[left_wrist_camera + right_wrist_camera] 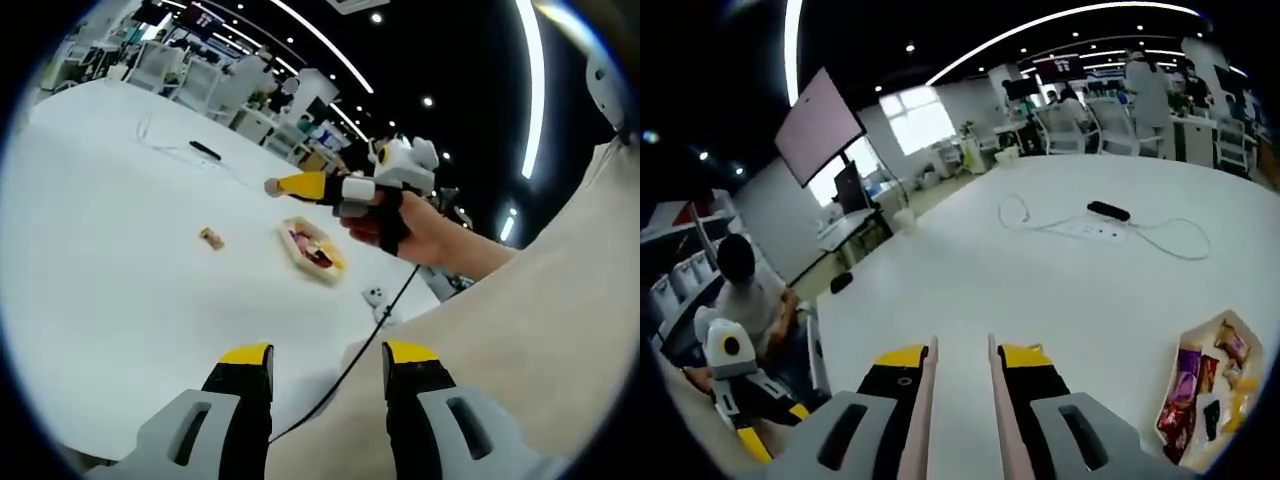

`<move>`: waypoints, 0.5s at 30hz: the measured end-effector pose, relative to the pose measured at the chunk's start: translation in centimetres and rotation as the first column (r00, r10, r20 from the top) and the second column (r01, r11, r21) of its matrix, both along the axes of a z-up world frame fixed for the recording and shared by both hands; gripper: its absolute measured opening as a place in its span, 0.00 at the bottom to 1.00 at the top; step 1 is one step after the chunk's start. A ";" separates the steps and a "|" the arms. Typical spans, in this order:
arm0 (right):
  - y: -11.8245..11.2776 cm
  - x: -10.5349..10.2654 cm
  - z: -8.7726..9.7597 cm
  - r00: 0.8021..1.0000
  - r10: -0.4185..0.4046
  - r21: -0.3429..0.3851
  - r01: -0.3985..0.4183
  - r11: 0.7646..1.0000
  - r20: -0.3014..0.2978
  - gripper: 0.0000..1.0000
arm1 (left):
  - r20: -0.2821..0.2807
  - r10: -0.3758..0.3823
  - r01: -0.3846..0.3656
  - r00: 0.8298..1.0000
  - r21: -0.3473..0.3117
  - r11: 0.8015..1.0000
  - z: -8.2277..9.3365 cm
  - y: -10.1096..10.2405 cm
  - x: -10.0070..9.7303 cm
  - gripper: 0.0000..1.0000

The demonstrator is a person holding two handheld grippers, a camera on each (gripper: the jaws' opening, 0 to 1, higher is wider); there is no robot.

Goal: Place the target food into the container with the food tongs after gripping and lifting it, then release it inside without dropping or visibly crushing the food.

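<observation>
Target food (211, 238): one small brownish piece, lying alone on the white table (110, 270), well beyond the left gripper (328, 362) and left of its left fingertip (246, 356); too small to tell what kind.
Container (314, 249): pale shallow tray of mixed wrapped snacks, just right of the food piece, apart from it; in the right gripper view it sits right of the right gripper (960, 358), partly cut off by the edge (1212, 388).
Left gripper: jaws wide apart, nothing between them; a black cable (370, 335) crosses the gap beyond the tips.
Right gripper: held in a hand (400, 222) above the tray in the left gripper view. Jaws a narrow gap apart, two pale tong blades (923, 415) running along their inner faces; no food between them.
Other items: white power strip (1080, 229) with looping cord and a black object (1108, 211), far beyond the right fingertips. Seated person (750, 295), left of the jaws. Small white item (373, 296) near table edge, unidentifiable.
</observation>
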State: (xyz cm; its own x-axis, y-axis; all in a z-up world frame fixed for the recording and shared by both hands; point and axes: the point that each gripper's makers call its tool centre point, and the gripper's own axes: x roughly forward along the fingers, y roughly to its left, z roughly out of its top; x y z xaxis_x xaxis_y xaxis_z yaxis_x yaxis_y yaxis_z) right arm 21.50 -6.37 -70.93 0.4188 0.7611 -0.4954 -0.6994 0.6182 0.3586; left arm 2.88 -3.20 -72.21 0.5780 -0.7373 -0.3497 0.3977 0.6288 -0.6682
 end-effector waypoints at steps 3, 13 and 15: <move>-0.1 0.1 -0.4 1.000 0.001 -0.010 -0.001 1.000 -0.003 0.27 | -0.001 0.001 -0.001 1.000 -0.001 1.000 0.0 0.0 0.0 0.43; 0.0 0.2 -3.0 0.995 0.081 -0.130 -0.074 0.989 0.052 0.27 | -0.005 0.007 -0.007 1.000 0.000 1.000 -0.1 0.3 0.0 0.43; 0.2 0.1 -3.0 0.995 0.086 -0.134 -0.078 0.988 0.052 0.27 | -0.006 0.014 -0.014 1.000 -0.002 1.000 -0.1 0.4 0.0 0.43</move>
State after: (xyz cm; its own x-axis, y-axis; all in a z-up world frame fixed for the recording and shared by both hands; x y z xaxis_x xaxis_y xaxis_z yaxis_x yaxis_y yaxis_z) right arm 21.62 -6.21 -73.88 0.3880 0.7236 -0.5708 -0.7667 0.5971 0.2357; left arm 2.92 -2.78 -72.30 0.5860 -0.7299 -0.3519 0.3851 0.6330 -0.6715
